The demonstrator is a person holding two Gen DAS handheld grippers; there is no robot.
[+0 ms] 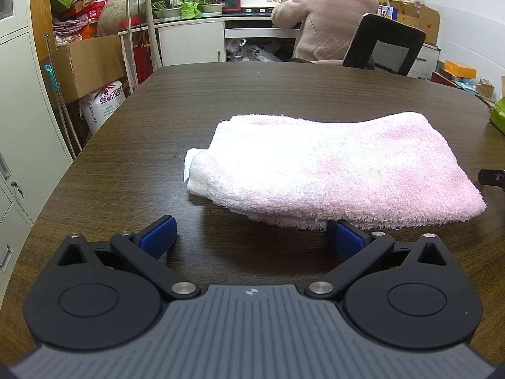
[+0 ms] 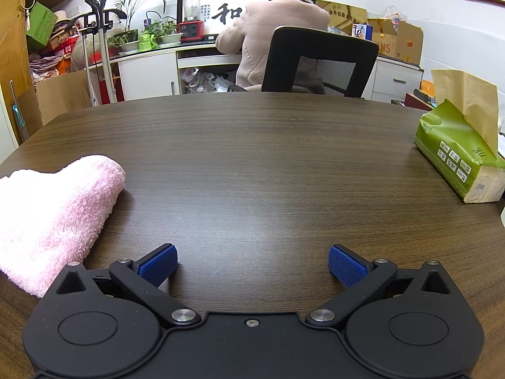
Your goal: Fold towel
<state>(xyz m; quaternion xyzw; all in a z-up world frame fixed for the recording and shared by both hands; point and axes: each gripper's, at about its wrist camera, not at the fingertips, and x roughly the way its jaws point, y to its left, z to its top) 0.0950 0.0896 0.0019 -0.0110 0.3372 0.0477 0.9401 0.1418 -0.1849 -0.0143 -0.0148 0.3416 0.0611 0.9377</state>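
the folded pink towel (image 1: 331, 167) lies on the counter (image 2: 252, 158). the left gripper (image 1: 252, 240) has jaws spread, its right pad under the towel's near edge. the right gripper (image 2: 252, 263) has jaws spread over bare counter.

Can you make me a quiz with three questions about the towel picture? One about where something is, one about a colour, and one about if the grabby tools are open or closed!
1. Where is the towel?
A. On the table
B. On the chair
C. On the floor

2. What colour is the tissue pack?
A. Blue
B. Green
C. Red

3. How are the left tool and the right tool?
A. Both closed
B. One closed
C. Both open

Answers: 1 A, it lies folded on the dark wood. 2 B, its wrapper is green. 3 C, each tool's blue pads stand far apart, holding nothing.
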